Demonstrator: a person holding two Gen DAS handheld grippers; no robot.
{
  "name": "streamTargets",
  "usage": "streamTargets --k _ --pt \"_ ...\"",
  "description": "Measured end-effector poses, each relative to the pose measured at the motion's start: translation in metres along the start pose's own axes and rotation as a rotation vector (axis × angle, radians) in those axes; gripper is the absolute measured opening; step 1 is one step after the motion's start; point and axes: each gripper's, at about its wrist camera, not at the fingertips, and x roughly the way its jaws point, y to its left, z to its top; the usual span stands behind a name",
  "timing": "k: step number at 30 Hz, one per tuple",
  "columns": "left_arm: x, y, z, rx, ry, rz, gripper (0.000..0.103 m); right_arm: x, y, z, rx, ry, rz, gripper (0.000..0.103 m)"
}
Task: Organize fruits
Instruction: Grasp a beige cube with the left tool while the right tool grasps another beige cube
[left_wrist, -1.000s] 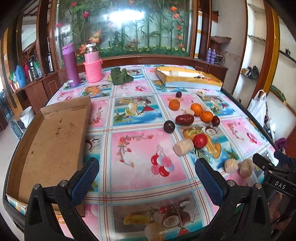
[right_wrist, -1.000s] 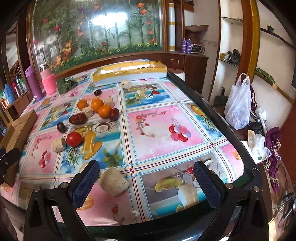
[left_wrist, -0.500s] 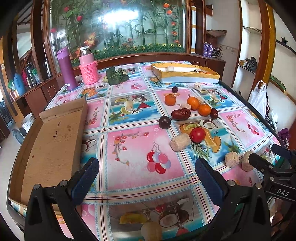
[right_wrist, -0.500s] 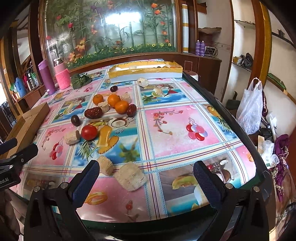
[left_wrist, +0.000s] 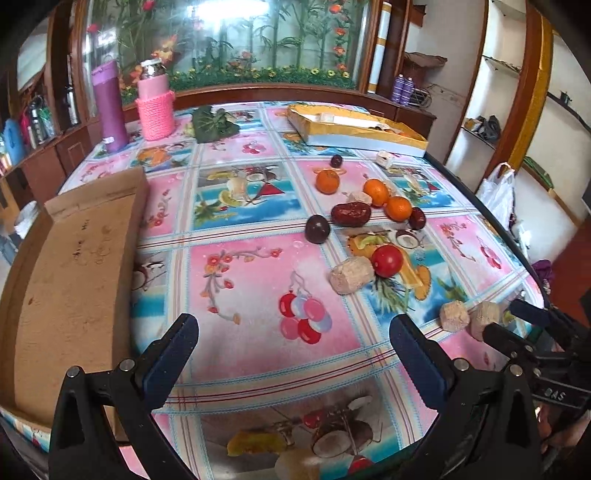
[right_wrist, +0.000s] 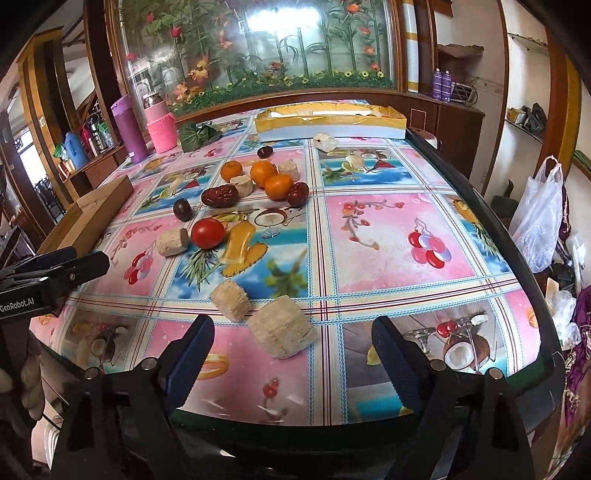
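Right gripper (right_wrist: 291, 343) jaws just narrowing, apart, pale sugarcane chunk (right_wrist: 282, 331) between, untouched, left gripper (left_wrist: 291, 341) wide apart over tablecloth (left_wrist: 255, 295), empty.

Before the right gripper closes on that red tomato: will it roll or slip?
Probably rolls: the tomato is round and sits loose on a smooth printed tablecloth. Its glossy skin may slip between the pads, and hard squeezing could bruise it. The beige chunk touching its left side might block a push that way.
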Motion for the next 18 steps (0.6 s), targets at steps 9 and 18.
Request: streamTargets --k 9,18 --pt "0.031 -0.034 0.022 0.165 0.045 -0.097 0.089 0.021 0.005 0.009 -0.079 0.066 0.056 0.073" --pt "0.077 -0.046 0.03 0.213 0.16 -0.117 0.062 0.029 0.007 0.009 -0.132 0.086 0.053 0.064"
